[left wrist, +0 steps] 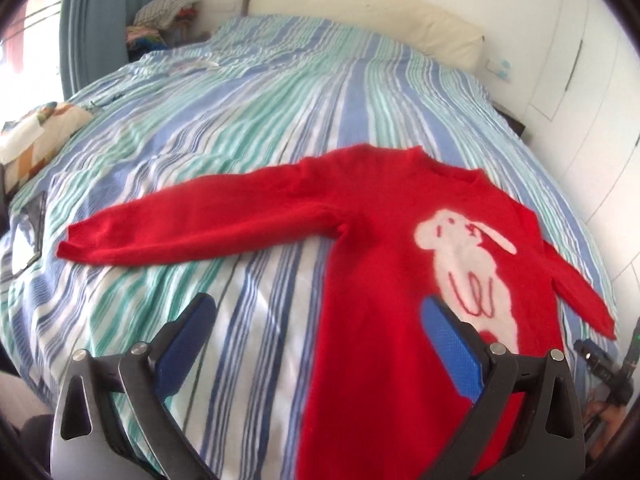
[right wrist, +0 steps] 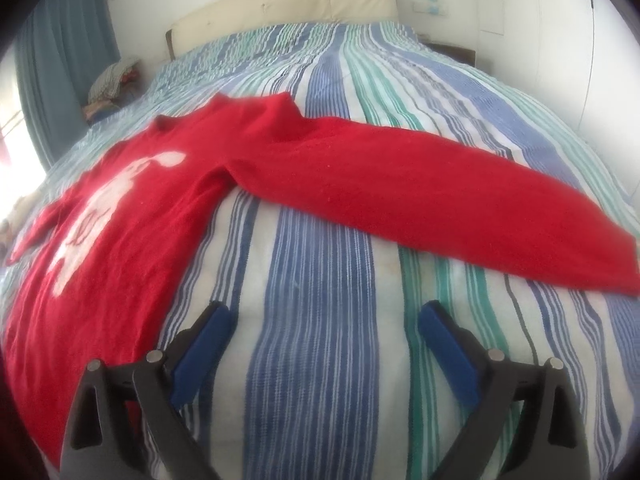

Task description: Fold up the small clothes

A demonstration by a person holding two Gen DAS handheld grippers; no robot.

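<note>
The red sweater (left wrist: 372, 248) lies flat on the bed (left wrist: 240, 128), front up, both sleeves spread wide from its body so each can be folded inward. The left gripper (left wrist: 320, 320) hovers wide open and empty over the sweater's left edge. The right gripper (right wrist: 324, 328), equally open and empty, hangs over bare sheet just right of the sweater's body, below the right sleeve (right wrist: 420, 192).
</note>
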